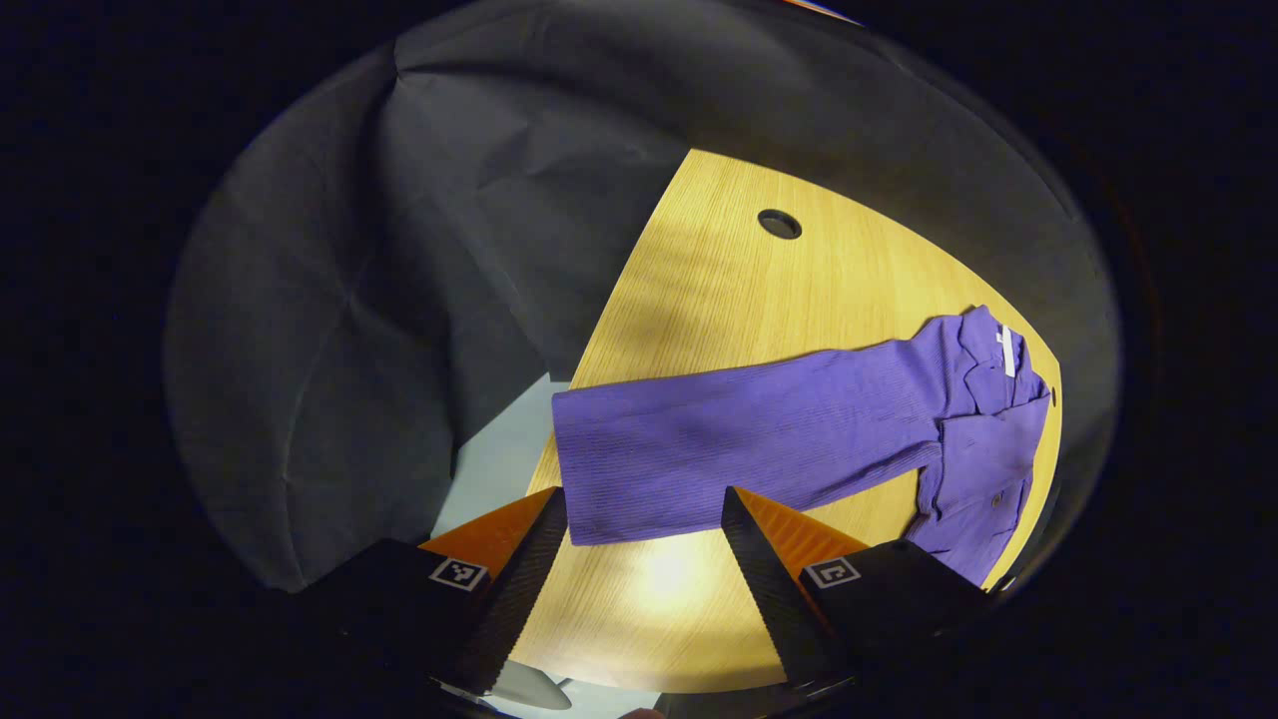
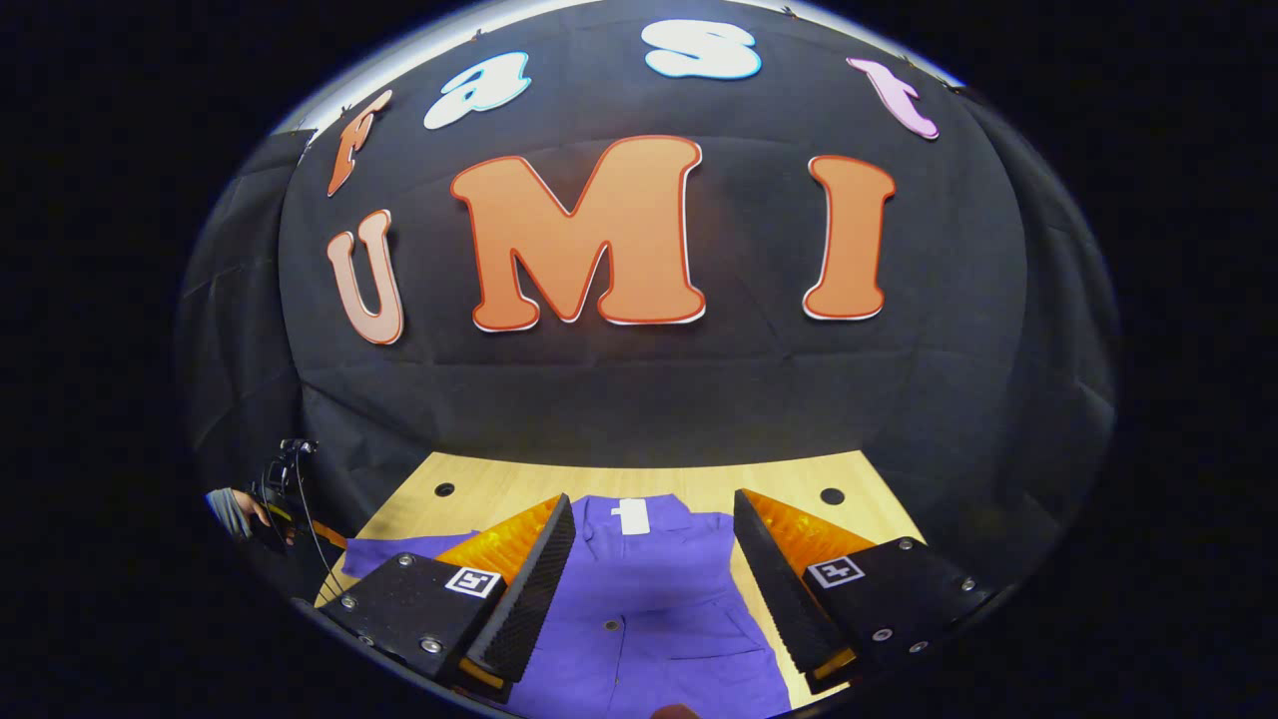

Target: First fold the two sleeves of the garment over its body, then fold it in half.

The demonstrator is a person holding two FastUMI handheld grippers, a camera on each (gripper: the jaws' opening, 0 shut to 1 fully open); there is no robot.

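The purple shirt lies flat on the wooden table, collar and white neck label toward the booth wall, and one long sleeve is stretched straight out from the body, its long axis running across the table to the edge, where the cuff end just overhangs. That cuff lies directly ahead of the left gripper, just beyond and between its fingertips, so the left hand is clearly the nearer one to this sleeve; I judge the coming move to be a pinch at the cuff and a carry along the sleeve's own axis toward the body. The left gripper's jaws stand wide apart, holding nothing and touching no cloth that I can make out. The right gripper hovers over the shirt's body, facing the collar, its jaws likewise spread wide and empty, with the buttoned front visible between them. Neither sleeve looks folded yet.
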